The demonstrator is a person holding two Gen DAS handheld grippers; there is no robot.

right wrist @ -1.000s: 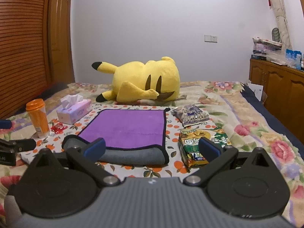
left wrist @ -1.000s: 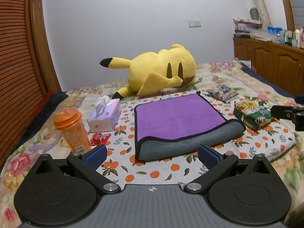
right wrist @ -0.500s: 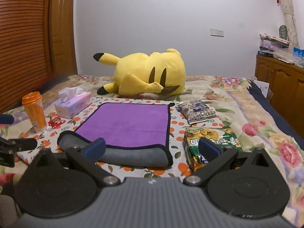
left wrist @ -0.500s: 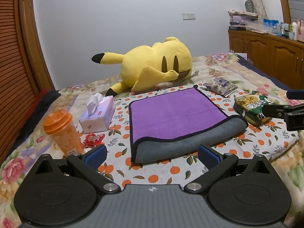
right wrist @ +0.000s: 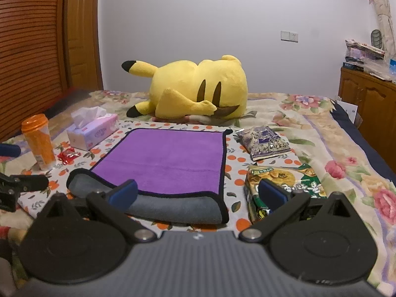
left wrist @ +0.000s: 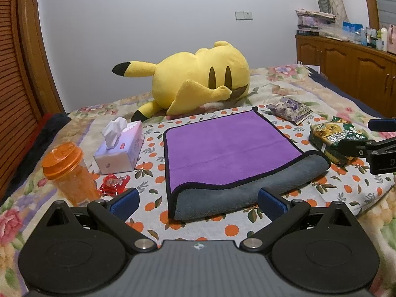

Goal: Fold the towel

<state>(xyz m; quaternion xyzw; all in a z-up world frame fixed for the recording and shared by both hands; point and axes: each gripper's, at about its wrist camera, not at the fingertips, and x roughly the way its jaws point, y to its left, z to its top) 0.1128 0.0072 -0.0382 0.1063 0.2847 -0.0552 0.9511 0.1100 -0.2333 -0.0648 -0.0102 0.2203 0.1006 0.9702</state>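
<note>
— Two grippers, both spread wide and gripping nothing. The left gripper (left wrist: 198,201) hangs just short of the towel's (left wrist: 230,148) near folded edge, its blue pads on either side of that gray roll without touching it. The right gripper (right wrist: 198,194) sits at the towel's (right wrist: 170,158) near right corner, one pad over the gray fold, the other over the green snack bag (right wrist: 284,185).

— And the towel itself?

— Folded once, purple face up, gray underside showing along the rounded near edge, black trim around it. It lies flat on the orange-print cloth (left wrist: 153,198) in the middle of the bed.

— What's around it?

— To its left, a tissue box (left wrist: 121,148), an orange bottle (left wrist: 69,173) standing upright, and a small red wrapper (left wrist: 113,184) between bottle and towel. To its right, the green snack bag (left wrist: 336,141) and, farther back, a purple packet (left wrist: 289,106). Behind the towel lies a yellow plush toy (left wrist: 198,81) on its side.

— Does the plush touch the towel?

— Hard to say; they look just apart.
</note>
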